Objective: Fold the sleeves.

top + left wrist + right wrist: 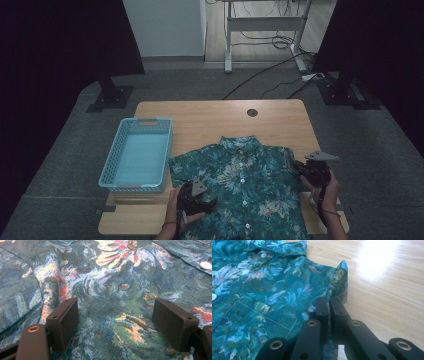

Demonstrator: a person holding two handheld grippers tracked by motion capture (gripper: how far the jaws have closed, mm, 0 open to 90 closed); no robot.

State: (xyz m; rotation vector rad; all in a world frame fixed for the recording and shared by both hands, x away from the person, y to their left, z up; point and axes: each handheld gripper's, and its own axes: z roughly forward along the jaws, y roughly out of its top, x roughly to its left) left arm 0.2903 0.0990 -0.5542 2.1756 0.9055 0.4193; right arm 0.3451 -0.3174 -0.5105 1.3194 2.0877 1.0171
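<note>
Teal flowered shirt [245, 190] spread flat, front up and buttoned, on the near half of the wooden counter [210, 117], collar toward the far edge, hem running off the near edge. Pale blue basket [136, 154] just left of the shirt, its near right corner close to the left sleeve, not clearly touching.

Left gripper [196, 200] resting low over the shirt's left front, held in a hand at the bottom of the high view. Seen in the left gripper view, fingers [63, 320] spread wide, one at each side, with a broad stretch of printed cloth [112, 302] between them; pads close to the fabric or just on it, gripping nothing. White button [206, 265] at the upper right of that view.

Right gripper [309, 172] at the shirt's right edge, by the right sleeve, grey three-cornered plate on top. Seen in the right gripper view, fingers [322, 311] pressed nearly together, pinching a thin fold of the shirt's edge [338, 285]; pinched fabric standing up in a ridge above the counter [387, 290], rest of the shirt [257, 290] lying flat to the left with white buttons along the placket. Bare wood to the right of the pinched edge, with a bright glare patch.
</note>
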